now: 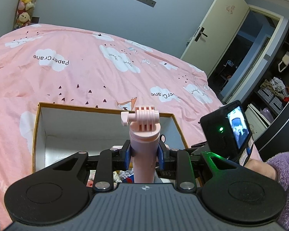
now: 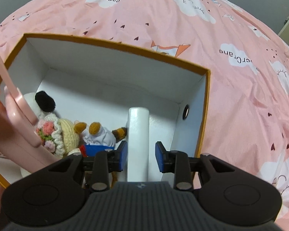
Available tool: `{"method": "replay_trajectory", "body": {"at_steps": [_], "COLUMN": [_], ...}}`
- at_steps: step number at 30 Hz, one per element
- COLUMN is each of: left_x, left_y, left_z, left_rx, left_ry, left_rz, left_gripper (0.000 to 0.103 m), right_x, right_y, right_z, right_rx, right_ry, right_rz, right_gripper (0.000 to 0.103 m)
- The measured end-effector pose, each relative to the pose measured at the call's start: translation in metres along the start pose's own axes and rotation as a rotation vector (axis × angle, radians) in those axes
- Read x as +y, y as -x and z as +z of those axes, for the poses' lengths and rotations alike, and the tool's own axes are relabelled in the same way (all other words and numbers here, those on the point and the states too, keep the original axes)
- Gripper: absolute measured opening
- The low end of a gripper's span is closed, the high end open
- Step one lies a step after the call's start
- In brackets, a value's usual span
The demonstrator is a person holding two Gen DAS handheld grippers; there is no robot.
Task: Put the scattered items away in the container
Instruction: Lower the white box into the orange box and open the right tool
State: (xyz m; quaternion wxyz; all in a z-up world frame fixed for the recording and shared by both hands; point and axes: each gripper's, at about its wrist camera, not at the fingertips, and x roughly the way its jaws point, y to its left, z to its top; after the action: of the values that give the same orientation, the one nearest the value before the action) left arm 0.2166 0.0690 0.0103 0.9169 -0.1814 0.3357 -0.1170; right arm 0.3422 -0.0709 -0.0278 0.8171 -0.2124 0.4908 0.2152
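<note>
In the left wrist view my left gripper (image 1: pixel 144 155) is shut on a pink camera-mount handle (image 1: pixel 144 132), which stands upright between the blue pads over the near side of the orange-rimmed white box (image 1: pixel 77 107). In the right wrist view my right gripper (image 2: pixel 141 156) points down into the box (image 2: pixel 113 45). A white cylinder (image 2: pixel 138 127) stands between its fingers, close to the left pad, with a clear gap to the right pad. Plush toys lie in the box: a white one with a black ear (image 2: pixel 43 101), a yellow crochet doll (image 2: pixel 66 134) and a small bear (image 2: pixel 100 135).
The box rests on a bed with a pink cloud-print cover (image 1: pixel 86 73). The right gripper's camera body (image 1: pixel 227 132) and a purple fuzzy sleeve (image 1: pixel 287 173) are close on the right. A door (image 1: pixel 212 28) and dark shelving (image 1: pixel 275 94) stand beyond the bed.
</note>
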Motion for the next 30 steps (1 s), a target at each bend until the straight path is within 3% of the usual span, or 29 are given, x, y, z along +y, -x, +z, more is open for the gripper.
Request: {"method": "replay_trajectory", "body": {"at_steps": [8,10,15,22,27,30], "left_x": [0.0,0.0,0.002,0.003,0.004,0.003], "left_y": [-0.001,-0.001,-0.001,-0.001,0.0,0.0], "left_z": [0.001,0.001,0.003,0.003,0.003,0.002], "left_rx": [0.002,0.003,0.003,0.004,0.0,-0.001], "left_ry": [0.001,0.0,0.001,0.005,0.001,0.002], "left_rz": [0.001,0.001,-0.003,0.0,-0.004,-0.003], "left_gripper": [0.031,0.031,0.031,0.031,0.031,0.031], "right_x": [0.0,0.002,-0.004,-0.002,0.007,0.001], "right_y": [0.0,-0.003,-0.008,0.007,-0.005,-0.007], "right_z": [0.01,0.009,0.006,0.007,0.004,0.007], "right_rx": [0.013,0.025,0.045,0.028,0.077,0.098], "right_ry": [0.034,0.054,0.099,0.098,0.148,0.134], "right_rz": [0.041,0.013,-0.068,0.045,0.041,0.008], "right_gripper": [0.03,0.019,0.006,0.012,0.012,0.003]}}
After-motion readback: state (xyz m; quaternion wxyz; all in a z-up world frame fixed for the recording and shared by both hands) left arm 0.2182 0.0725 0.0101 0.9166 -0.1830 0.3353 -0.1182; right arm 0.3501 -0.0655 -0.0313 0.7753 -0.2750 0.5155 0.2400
